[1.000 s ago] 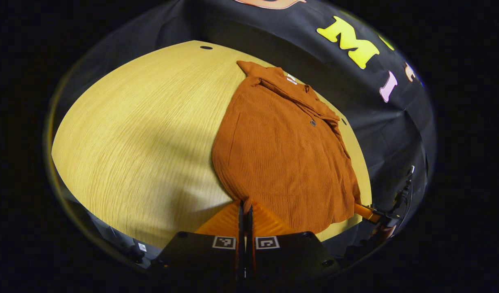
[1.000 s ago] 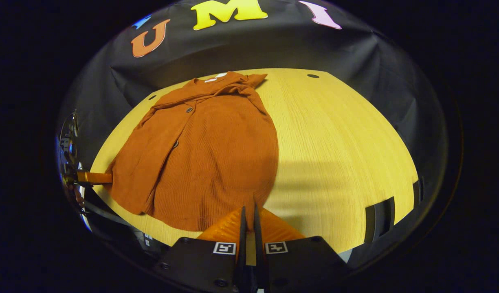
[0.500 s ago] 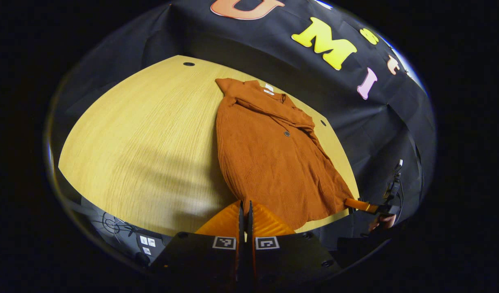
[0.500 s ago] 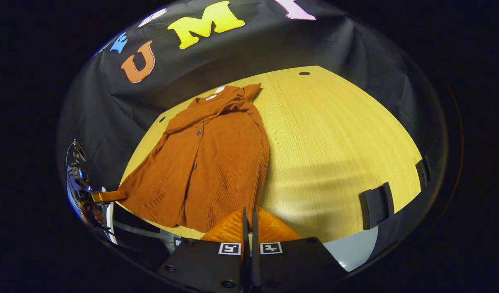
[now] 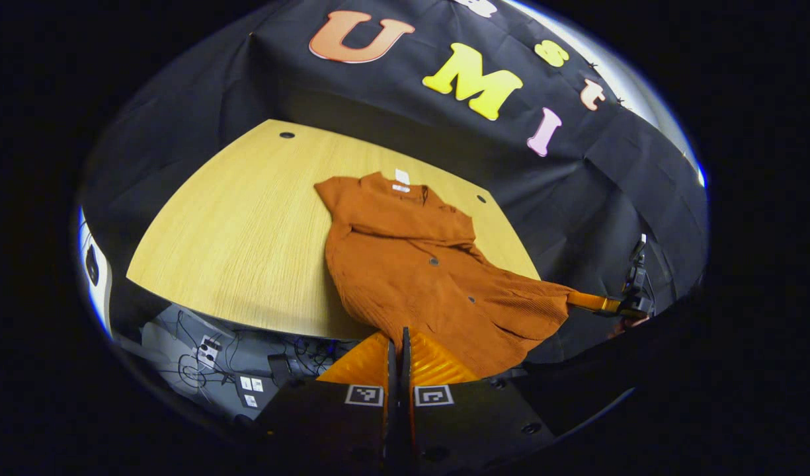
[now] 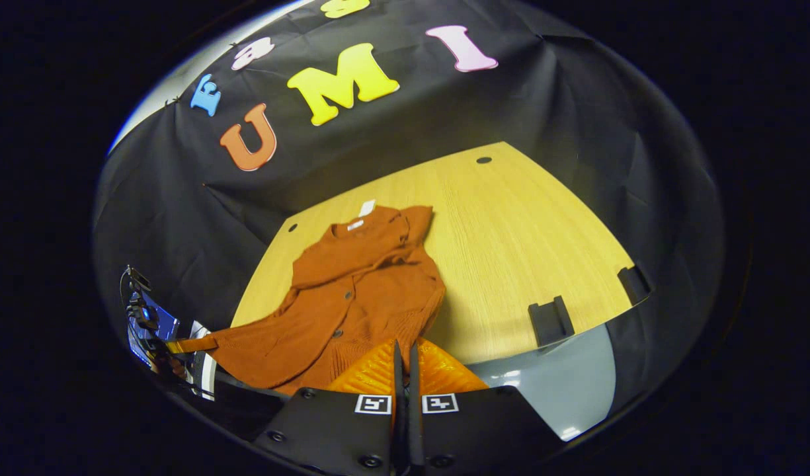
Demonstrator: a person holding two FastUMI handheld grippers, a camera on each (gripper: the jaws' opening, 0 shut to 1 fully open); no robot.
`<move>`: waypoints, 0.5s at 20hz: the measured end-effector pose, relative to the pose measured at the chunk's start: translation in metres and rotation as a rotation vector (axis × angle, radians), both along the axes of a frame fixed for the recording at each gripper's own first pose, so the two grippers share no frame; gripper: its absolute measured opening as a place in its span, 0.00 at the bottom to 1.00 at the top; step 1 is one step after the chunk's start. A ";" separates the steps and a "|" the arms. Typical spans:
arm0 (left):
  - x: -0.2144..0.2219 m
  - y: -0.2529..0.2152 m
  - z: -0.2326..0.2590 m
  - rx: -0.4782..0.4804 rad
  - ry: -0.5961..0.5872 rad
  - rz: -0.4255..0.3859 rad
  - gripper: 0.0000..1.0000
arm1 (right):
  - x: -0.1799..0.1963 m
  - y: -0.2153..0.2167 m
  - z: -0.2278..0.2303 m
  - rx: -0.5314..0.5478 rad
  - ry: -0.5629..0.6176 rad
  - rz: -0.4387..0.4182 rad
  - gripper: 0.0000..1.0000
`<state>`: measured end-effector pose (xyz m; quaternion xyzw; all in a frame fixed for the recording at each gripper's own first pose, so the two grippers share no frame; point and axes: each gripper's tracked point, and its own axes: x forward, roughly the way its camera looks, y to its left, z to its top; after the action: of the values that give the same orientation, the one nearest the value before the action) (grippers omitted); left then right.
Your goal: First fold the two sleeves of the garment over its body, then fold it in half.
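Both tongs, left (image 5: 397,340) and right (image 6: 405,354), were clamped on the garment's (image 5: 418,277) hem, lifting it off the desk (image 5: 246,218).

1. Ahead of the claw's fingers, the garment (image 5: 418,264) is rust-orange ribbed knit with dark buttons and a white label.
2. Beneath it, the table (image 5: 246,225) is pale yellow woodgrain.
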<state>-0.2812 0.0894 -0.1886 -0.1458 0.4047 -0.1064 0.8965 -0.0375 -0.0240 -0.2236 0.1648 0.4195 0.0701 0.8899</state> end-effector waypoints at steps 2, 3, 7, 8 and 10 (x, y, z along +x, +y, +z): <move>0.009 0.000 0.019 0.023 -0.033 -0.015 0.03 | 0.025 0.007 0.032 -0.002 -0.045 0.015 0.02; 0.019 0.001 0.030 0.031 -0.049 -0.012 0.04 | 0.040 0.010 0.046 -0.002 -0.071 0.029 0.02; 0.077 0.011 0.068 0.039 -0.104 0.025 0.03 | 0.108 0.015 0.094 -0.001 -0.179 0.088 0.02; 0.095 0.012 0.074 0.032 -0.106 0.032 0.03 | 0.131 0.021 0.097 -0.007 -0.199 0.106 0.02; 0.135 0.021 0.077 0.048 -0.092 0.036 0.03 | 0.183 0.030 0.099 -0.015 -0.226 0.138 0.02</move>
<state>-0.1463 0.1100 -0.1114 -0.1266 0.3628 -0.0872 0.9191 0.1457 0.0060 -0.1246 0.1200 0.3275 0.1460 0.9258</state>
